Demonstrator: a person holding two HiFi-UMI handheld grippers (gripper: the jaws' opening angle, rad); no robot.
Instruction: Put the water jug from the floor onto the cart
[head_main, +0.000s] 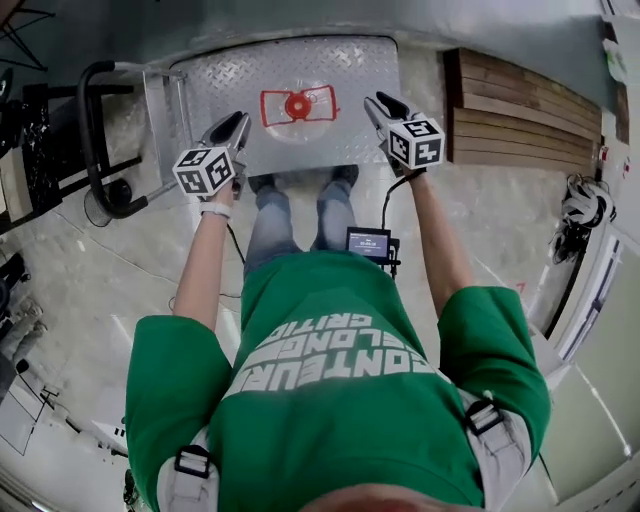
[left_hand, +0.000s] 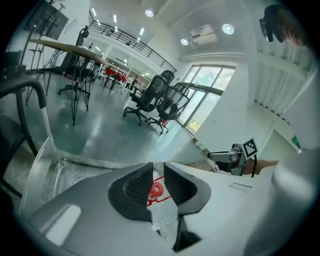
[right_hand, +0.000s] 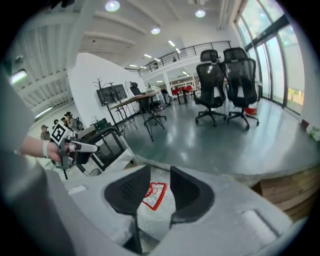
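The left gripper (head_main: 236, 125) and right gripper (head_main: 384, 104) have their fingers released and empty. Between and beyond them, the red-capped water jug (head_main: 298, 105) sits on the cart (head_main: 220, 80). The white lettering on the green shirt (head_main: 340, 420) is upside down and unclear.

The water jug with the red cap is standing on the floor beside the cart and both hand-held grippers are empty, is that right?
Not quite. The water jug stands on the cart, not on the floor beside it, as the head view shows. The left hand-held gripper and the right hand-held gripper are indeed empty.
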